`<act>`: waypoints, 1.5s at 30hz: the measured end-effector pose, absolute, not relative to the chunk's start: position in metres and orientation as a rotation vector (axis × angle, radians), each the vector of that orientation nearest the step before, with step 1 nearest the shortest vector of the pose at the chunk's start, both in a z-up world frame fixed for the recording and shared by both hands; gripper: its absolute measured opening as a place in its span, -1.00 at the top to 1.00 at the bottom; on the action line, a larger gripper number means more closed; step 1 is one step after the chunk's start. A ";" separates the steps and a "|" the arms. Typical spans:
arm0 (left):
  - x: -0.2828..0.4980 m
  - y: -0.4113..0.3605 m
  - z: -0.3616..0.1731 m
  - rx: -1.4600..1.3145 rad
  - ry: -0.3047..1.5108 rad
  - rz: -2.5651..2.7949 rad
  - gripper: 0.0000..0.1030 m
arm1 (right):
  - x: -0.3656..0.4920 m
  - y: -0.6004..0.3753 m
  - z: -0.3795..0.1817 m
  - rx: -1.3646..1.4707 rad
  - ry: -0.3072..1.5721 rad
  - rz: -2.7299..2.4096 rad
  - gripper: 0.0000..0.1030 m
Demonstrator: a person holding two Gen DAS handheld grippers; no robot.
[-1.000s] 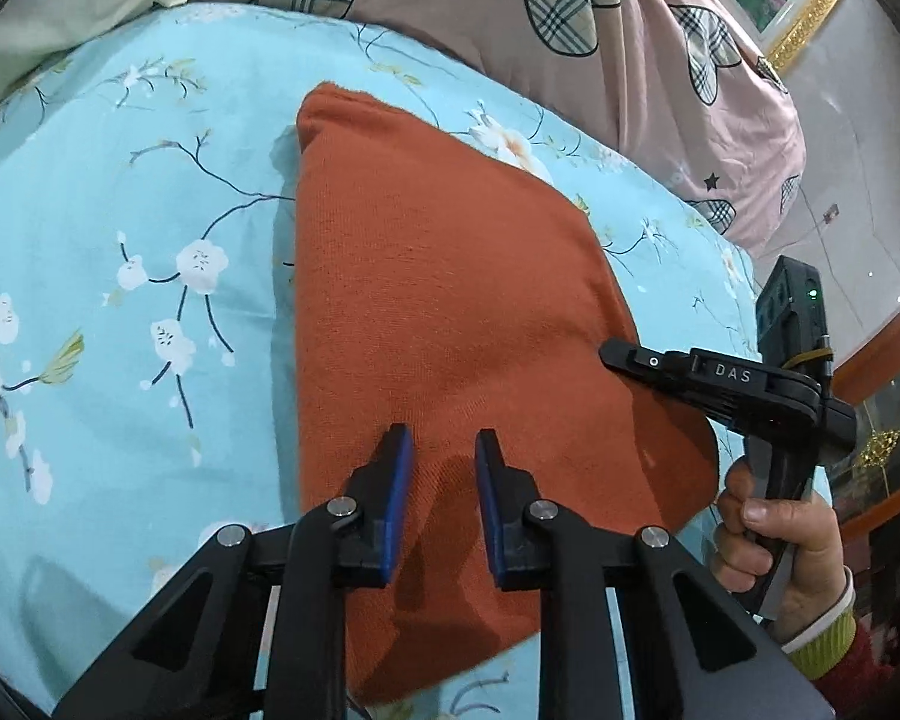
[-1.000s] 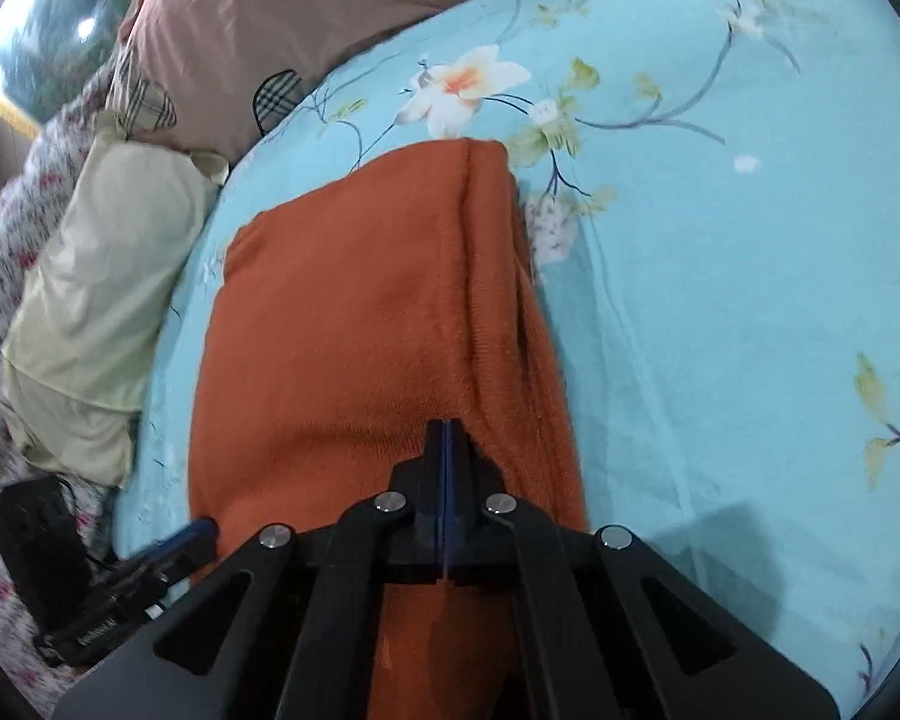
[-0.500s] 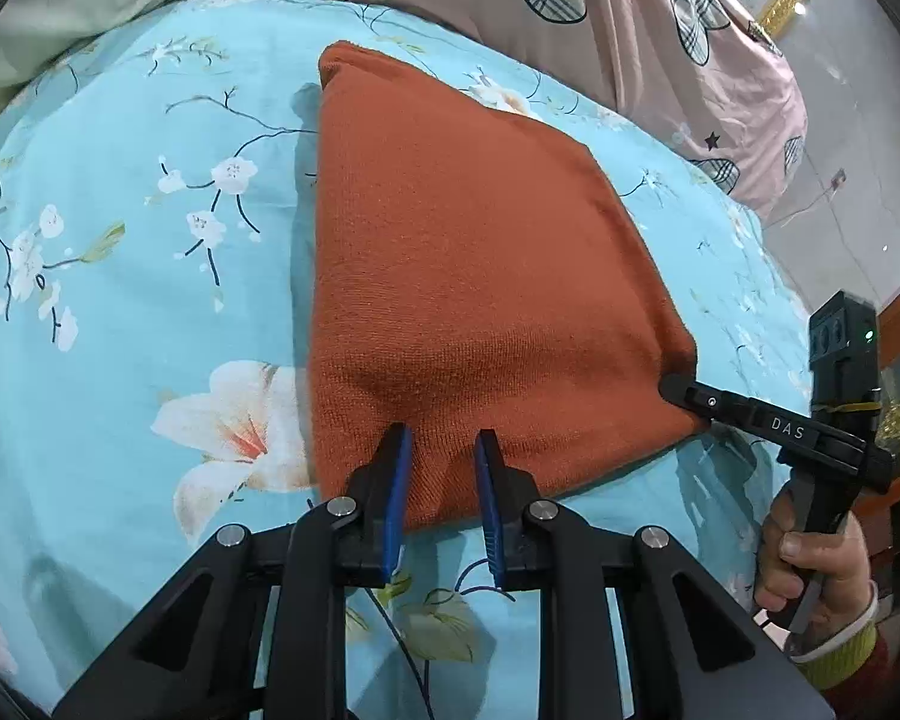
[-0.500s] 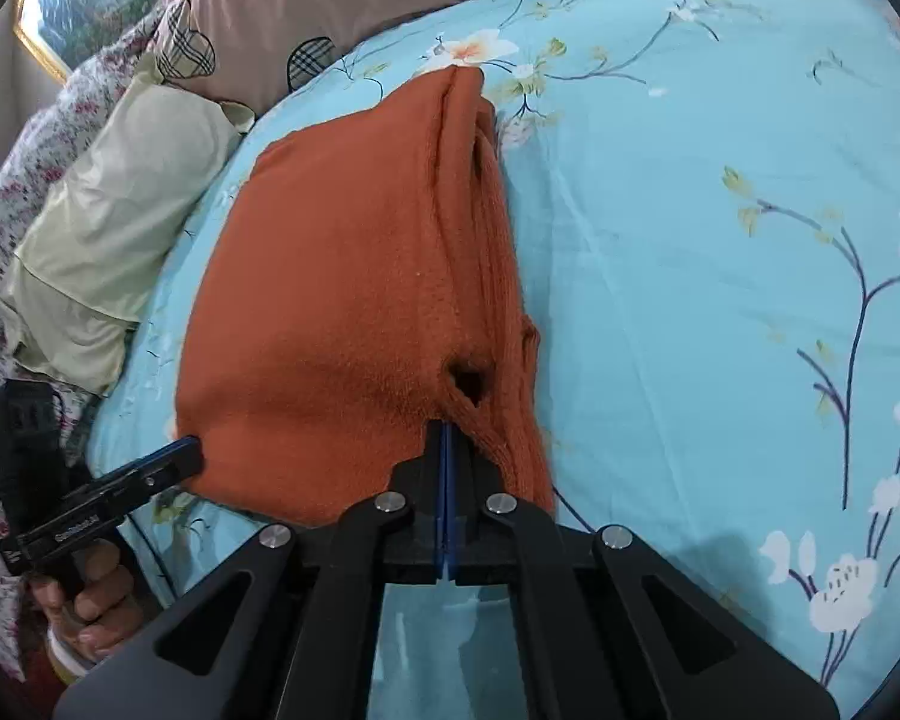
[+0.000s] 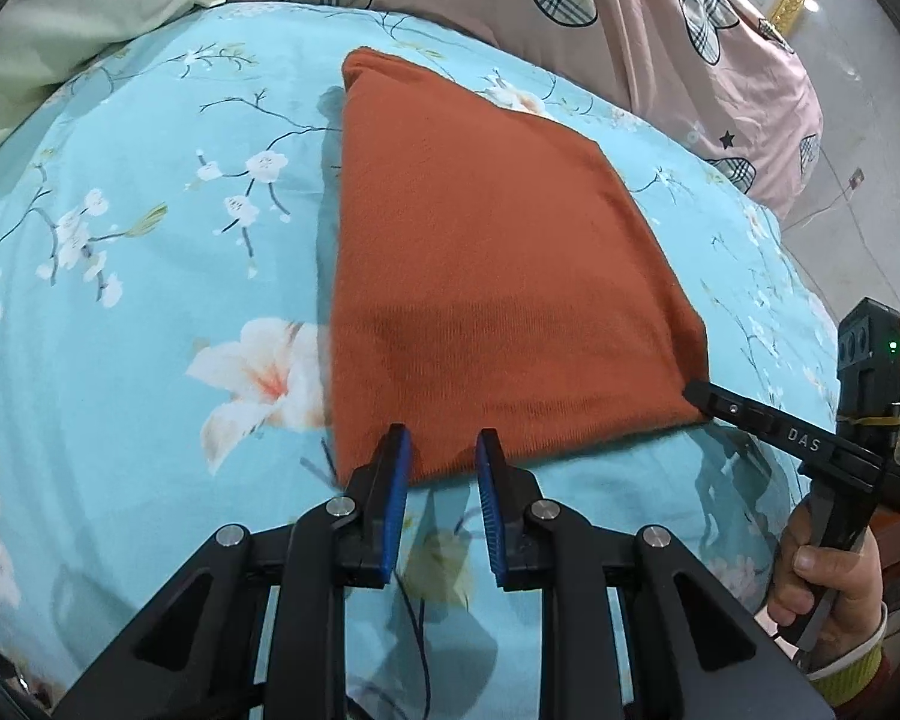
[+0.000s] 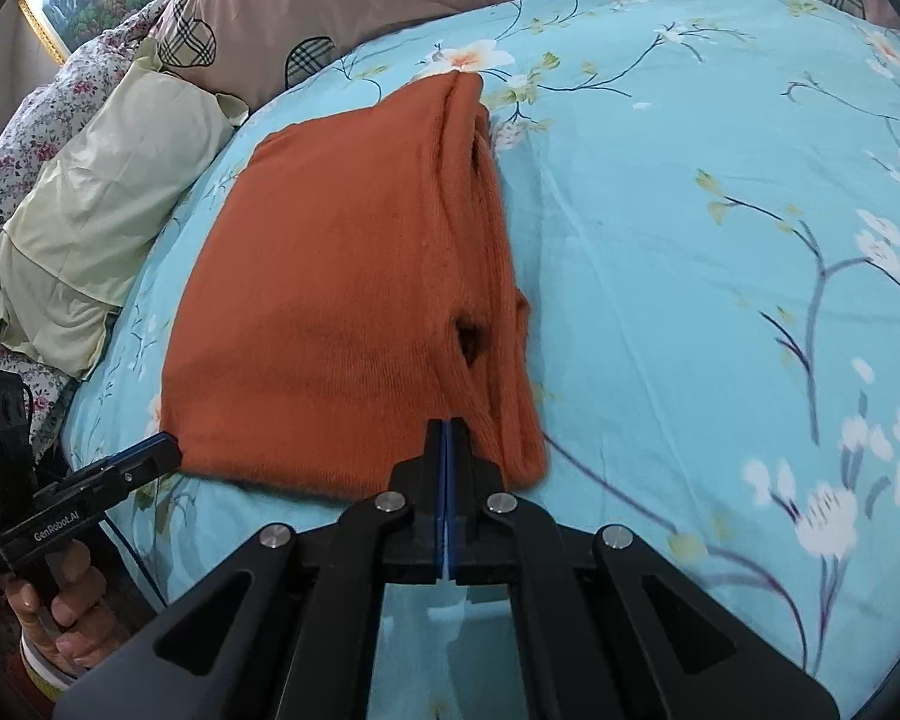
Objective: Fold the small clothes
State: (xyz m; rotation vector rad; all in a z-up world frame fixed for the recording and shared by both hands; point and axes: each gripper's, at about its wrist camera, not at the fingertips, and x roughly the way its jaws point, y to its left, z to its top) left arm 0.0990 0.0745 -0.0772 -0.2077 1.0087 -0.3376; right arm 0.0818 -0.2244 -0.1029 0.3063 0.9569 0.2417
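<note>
While it lies folded on the bed, the garment takes these notes:

Garment: an orange knitted piece [image 5: 498, 276], folded into a flat packet with several layers, lying in the middle of the bedsheet [image 5: 150, 228]. In the right wrist view the layered edges [image 6: 492, 276] show along its right side, with a small dark opening among the folds.

Left tongs: the left tongs [image 5: 441, 450] are open, with a clear gap between the two blue pads [image 5: 397, 480]. The tips stand at the near edge of the garment, one on each side of a part of this edge. I cannot tell if they touch the cloth.

Right tongs: the right tongs [image 6: 445, 429] are closed, pad against pad, at the near right corner of the garment. Whether cloth is caught between the pads, I cannot tell. In the left wrist view its tip [image 5: 699, 393] meets the same corner.

Hands: the right hand [image 5: 828, 588] holds the handle of its tool; the left hand [image 6: 66, 612] does likewise.

Bedsheet: light blue with white and peach blossoms and dark branches.

Surroundings: a pink pillow [image 5: 660, 18] with plaid patches and black stars lies behind the garment, and a pale green pillow [image 6: 102, 216] lies to the left of the garment.
</note>
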 end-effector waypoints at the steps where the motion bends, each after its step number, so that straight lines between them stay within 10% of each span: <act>1: 0.095 0.076 -0.076 -0.202 1.010 -0.329 0.55 | 0.077 -0.226 -0.101 0.307 0.961 0.242 1.00; 6: 0.064 0.080 -0.072 -0.086 0.995 -0.239 -0.11 | 0.046 -0.226 -0.090 0.244 0.970 0.196 0.76; 11: 0.038 0.091 -0.068 -0.032 0.979 -0.190 -0.59 | 0.009 -0.224 -0.078 0.208 0.915 0.208 -0.09; 31: 0.003 0.077 -0.033 0.215 0.887 -0.066 -0.70 | -0.022 -0.206 -0.038 0.039 0.835 0.305 -0.99; 45: 0.047 0.065 -0.058 0.221 0.975 -0.018 -0.72 | 0.016 -0.188 -0.073 0.031 0.937 0.316 -0.99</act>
